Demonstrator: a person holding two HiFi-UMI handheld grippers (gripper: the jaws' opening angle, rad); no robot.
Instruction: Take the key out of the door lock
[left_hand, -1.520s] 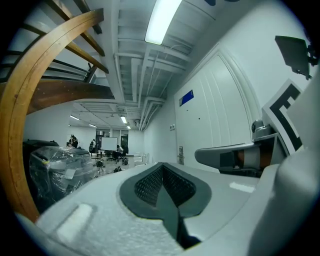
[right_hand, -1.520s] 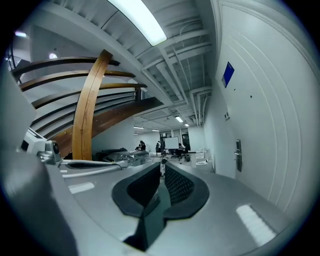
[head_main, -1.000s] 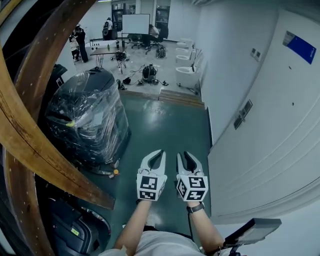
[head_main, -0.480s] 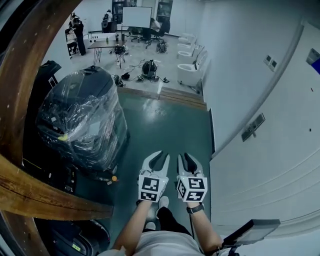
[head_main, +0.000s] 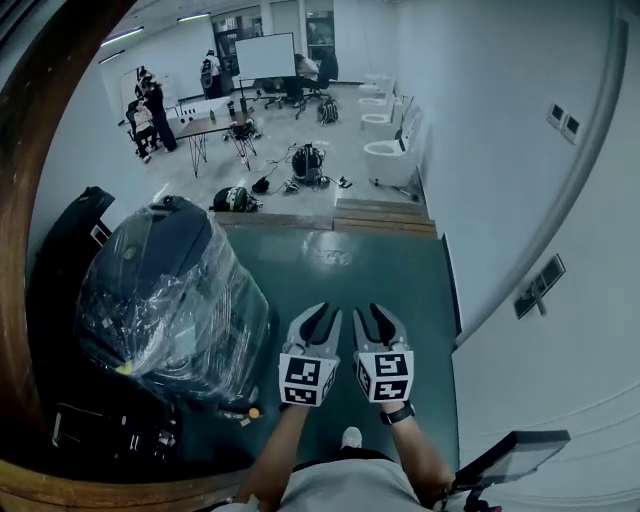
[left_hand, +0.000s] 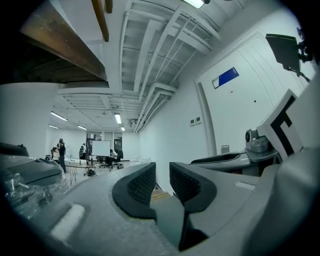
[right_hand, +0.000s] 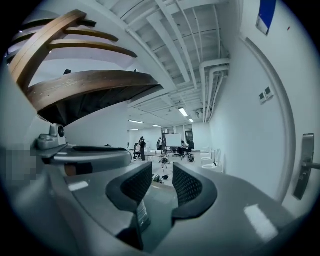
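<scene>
My left gripper (head_main: 321, 314) and right gripper (head_main: 373, 314) are both empty, jaws opening. The door (head_main: 570, 370) stands at three o'clock, its lock plate (head_main: 538, 287) at two o'clock (key too small to see). Turn right, approach squarely, then pinch the key head.

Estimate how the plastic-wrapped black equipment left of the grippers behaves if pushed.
The plastic-wrapped black equipment is probably heavy: it looks bulky and broad-based, so it is unlikely to tip. Its loose, crinkled film would likely slip and give under contact.
</scene>
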